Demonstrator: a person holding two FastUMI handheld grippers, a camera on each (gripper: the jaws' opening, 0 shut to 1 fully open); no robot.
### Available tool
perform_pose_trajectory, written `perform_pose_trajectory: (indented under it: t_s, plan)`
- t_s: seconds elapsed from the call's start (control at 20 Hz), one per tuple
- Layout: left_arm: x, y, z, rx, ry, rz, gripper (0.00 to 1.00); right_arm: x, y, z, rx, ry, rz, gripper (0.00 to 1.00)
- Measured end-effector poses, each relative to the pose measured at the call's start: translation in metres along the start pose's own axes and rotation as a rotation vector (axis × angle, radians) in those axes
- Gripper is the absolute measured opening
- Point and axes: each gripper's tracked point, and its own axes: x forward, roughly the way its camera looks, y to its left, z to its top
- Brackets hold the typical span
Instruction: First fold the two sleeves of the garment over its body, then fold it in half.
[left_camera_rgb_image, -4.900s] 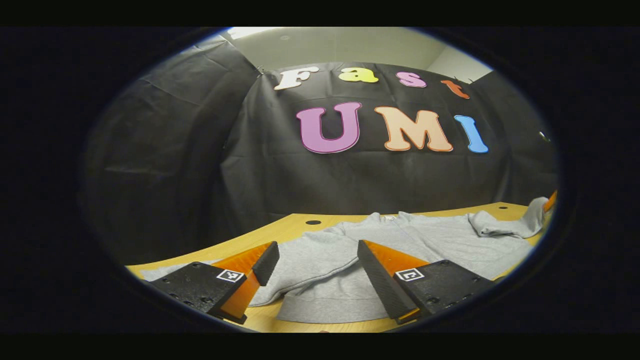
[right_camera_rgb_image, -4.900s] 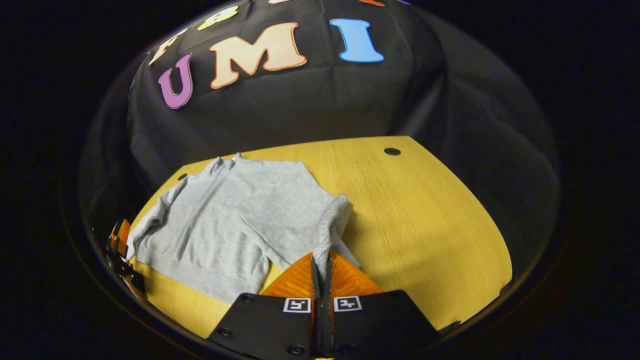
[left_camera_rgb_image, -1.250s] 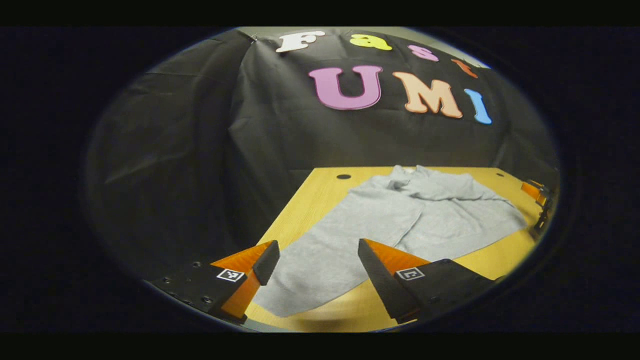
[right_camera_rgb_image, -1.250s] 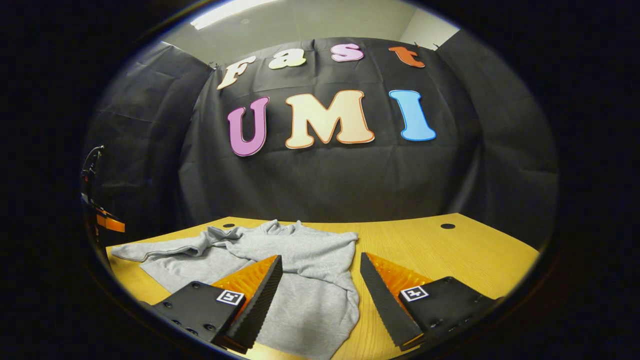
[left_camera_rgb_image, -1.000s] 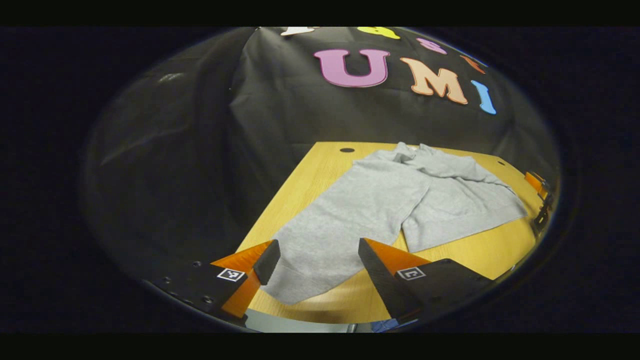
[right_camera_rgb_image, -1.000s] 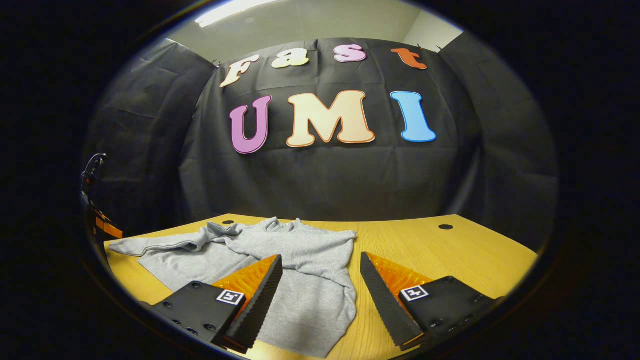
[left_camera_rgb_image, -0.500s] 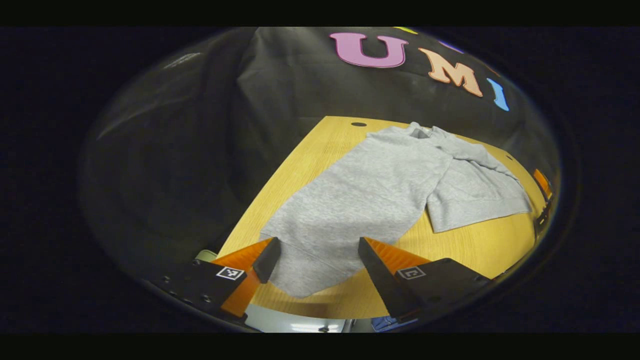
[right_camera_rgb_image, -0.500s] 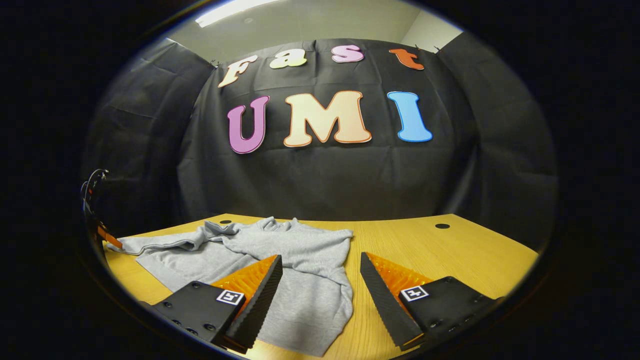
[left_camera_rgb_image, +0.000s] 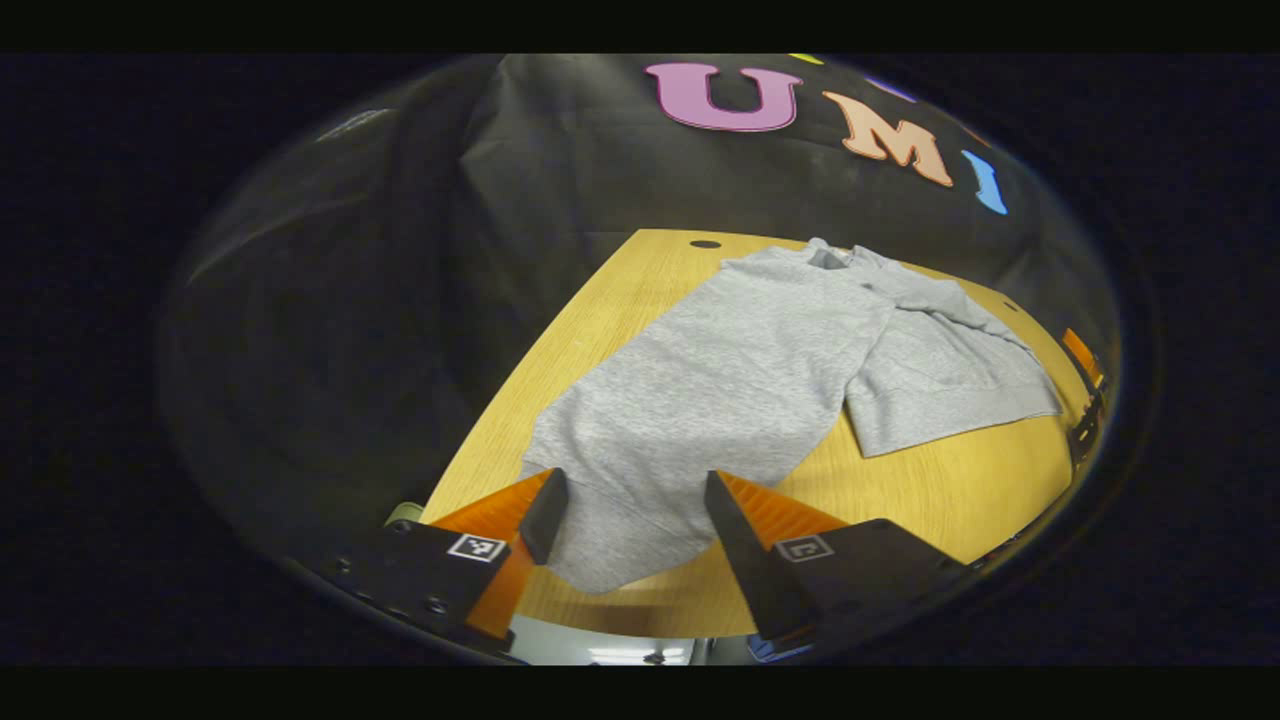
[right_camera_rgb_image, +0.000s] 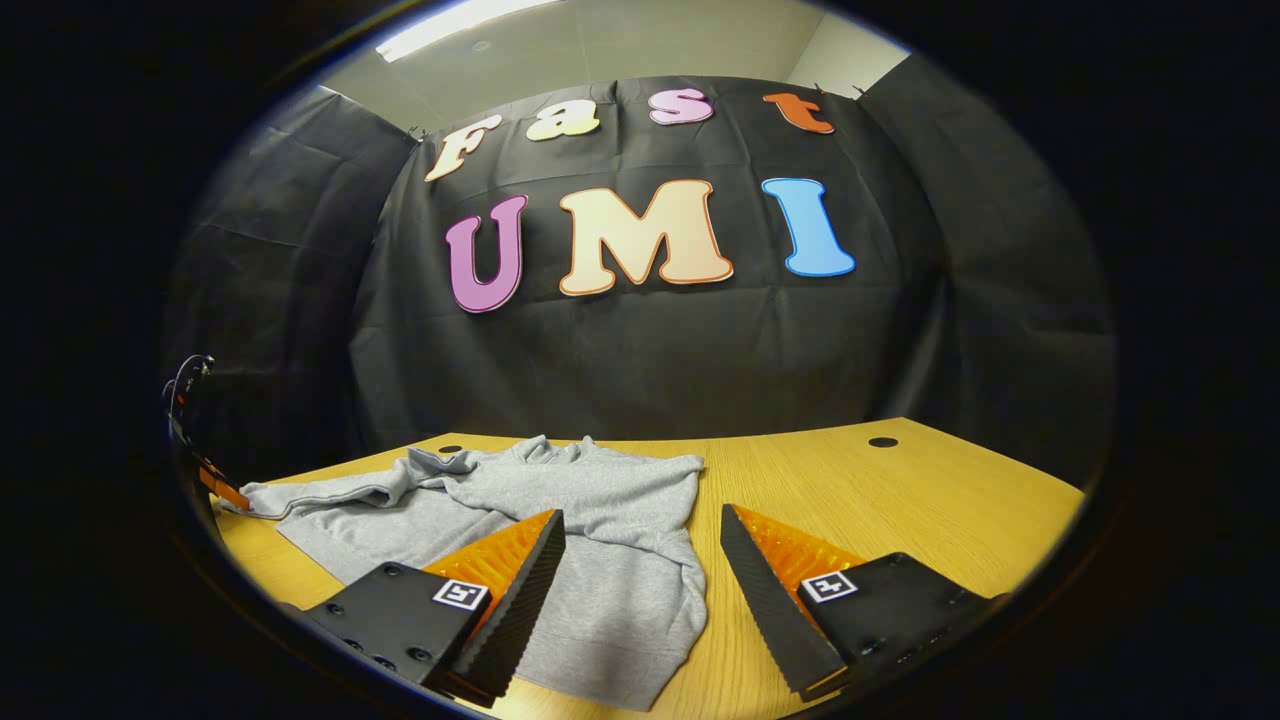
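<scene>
Surface: a pale wooden surface (right_camera_rgb_image: 900, 490) in a booth hung with black cloth; two small round holes sit near its far edge.

Left tongs: the left tongs (left_camera_rgb_image: 627, 500) hang low over the near left corner, jaws apart with nothing pinched. The cuff end of the left sleeve (left_camera_rgb_image: 620, 545) lies on the wood right in the gap between them. To my eye they are lined up to nip that cuff.

Right tongs: the right tongs (right_camera_rgb_image: 640, 545) hover just above the near right side, jaws wide and empty. They look parked out of the way while the other side is dealt with.

Garment: the grey sweatshirt (right_camera_rgb_image: 600, 520) lies flat toward the left half of the surface, collar at the far end, hem nearest.

Right sleeve: the right sleeve (right_camera_rgb_image: 660, 540) lies doubled over the body, its cuff hanging down toward the hem, so that fold looks done.

Left sleeve, far part: the long grey strip runs from the cuff up to the shoulder (left_camera_rgb_image: 780, 290), stretched out along the left edge of the surface and not yet over the body.

Next, I'd guess: grip the cuff, lift and carry it across the chest; the half-fold comes after.
</scene>
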Motion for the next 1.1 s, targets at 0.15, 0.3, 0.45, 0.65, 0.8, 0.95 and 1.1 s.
perform_pose_trajectory:
  t_s: [0.15,0.3,0.45,0.65,0.8,0.95,1.1]
  plan:
    - [0.002,-0.004,-0.002,-0.007,0.006,0.025,0.5,0.001,0.0,-0.002,0.005,0.003,0.001,0.97]
    - [0.003,-0.009,0.0,-0.004,0.023,0.048,0.4,0.001,-0.004,-0.003,0.003,0.002,-0.005,0.97]
    - [0.004,-0.013,0.0,0.046,0.003,0.066,0.12,0.0,-0.008,-0.008,0.001,0.011,-0.009,0.97]
    - [0.004,-0.025,0.005,0.077,-0.012,0.067,0.02,-0.002,-0.015,-0.01,0.009,0.011,-0.018,0.97]
    - [0.002,-0.044,0.023,0.072,-0.067,0.02,0.0,-0.004,-0.019,-0.008,0.018,0.007,-0.019,0.97]
    - [-0.006,-0.062,0.06,0.106,-0.158,-0.007,0.0,-0.006,-0.021,-0.007,0.017,0.005,-0.016,0.97]
    - [-0.018,-0.101,0.109,0.143,-0.266,-0.091,0.0,-0.009,-0.022,-0.008,0.013,0.008,-0.012,0.97]
